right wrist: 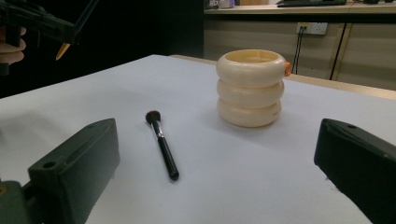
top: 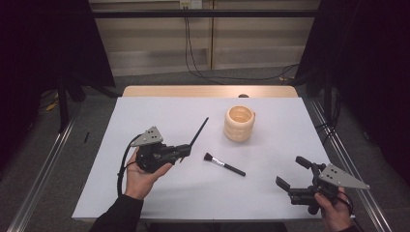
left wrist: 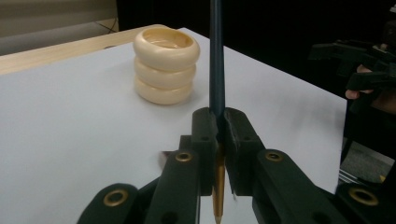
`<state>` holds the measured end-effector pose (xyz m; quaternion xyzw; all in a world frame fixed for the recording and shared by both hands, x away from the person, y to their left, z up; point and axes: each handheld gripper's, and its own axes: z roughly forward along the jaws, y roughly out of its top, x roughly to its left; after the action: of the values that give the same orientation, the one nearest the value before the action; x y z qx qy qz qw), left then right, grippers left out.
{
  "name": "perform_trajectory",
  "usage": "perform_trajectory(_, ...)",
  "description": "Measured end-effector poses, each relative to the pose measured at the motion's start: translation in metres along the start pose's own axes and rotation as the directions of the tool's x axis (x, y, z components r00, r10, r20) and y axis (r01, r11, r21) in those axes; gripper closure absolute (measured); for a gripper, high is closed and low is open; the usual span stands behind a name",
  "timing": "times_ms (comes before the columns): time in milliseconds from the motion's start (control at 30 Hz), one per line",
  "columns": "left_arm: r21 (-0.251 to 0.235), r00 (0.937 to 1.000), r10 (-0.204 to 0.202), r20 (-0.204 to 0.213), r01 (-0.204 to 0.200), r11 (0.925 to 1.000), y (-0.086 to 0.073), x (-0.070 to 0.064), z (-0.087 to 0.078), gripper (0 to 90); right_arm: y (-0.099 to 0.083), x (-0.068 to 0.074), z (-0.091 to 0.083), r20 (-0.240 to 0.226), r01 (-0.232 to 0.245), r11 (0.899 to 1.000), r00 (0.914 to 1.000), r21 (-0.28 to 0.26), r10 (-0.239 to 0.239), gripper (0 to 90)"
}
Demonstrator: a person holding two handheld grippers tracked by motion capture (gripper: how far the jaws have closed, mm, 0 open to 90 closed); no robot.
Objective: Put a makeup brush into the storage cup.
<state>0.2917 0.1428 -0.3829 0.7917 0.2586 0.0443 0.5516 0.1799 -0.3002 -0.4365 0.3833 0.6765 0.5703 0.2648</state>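
At the left of the high view, the left tongs are held in the person's left hand above the white surface, and they are clamped on a dark pencil. The pencil slants up and away toward the far side of the surface; in the left gripper view its sharpened tan tip hangs below the closed jaws while the long dark shaft rises above them. Just to the right, a makeup brush with a black handle lies flat on the surface, bristles toward the left tongs, touched by neither gripper. Beyond it, nearer the far edge, stands a cream holder shaped like three stacked rings, upright and open at the top. At the far right, the right tongs rest in the person's right hand near the surface's edge, jaws wide apart and holding nothing.
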Motion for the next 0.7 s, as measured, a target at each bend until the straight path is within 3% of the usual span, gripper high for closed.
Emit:
perform_trajectory(267,0.029,0.9982,0.035,0.048,-0.036,0.9989,0.005,-0.014,0.011,83.4,0.002,0.001,0.0,-0.032,-0.013,1.0,0.9994,-0.01,0.012,0.0)
perform_trajectory(700,0.071,0.9934,0.054,0.101,-0.061,0.9956,0.009,-0.028,0.024,83.4,0.002,0.004,0.001,-0.053,0.001,1.0,0.9986,-0.003,-0.001,0.0)
